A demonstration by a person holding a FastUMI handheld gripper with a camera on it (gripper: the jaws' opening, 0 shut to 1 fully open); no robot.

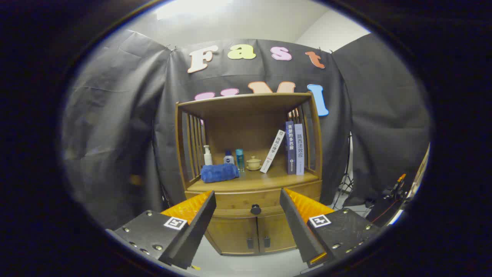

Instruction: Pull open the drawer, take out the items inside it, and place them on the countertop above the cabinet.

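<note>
Open floor separates the shut drawer [253,200] from the released, wide-spread fingers [200,209].

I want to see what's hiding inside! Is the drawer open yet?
Not yet, it is shut. The drawer front sits flush with the cabinet, its dark knob untouched. The gripper is open, its fingers apart and short of it.

A staged recording booth: black cloth walls [115,115] surround a wooden cabinet [250,181], with tripod legs [346,184] beside it.
</note>
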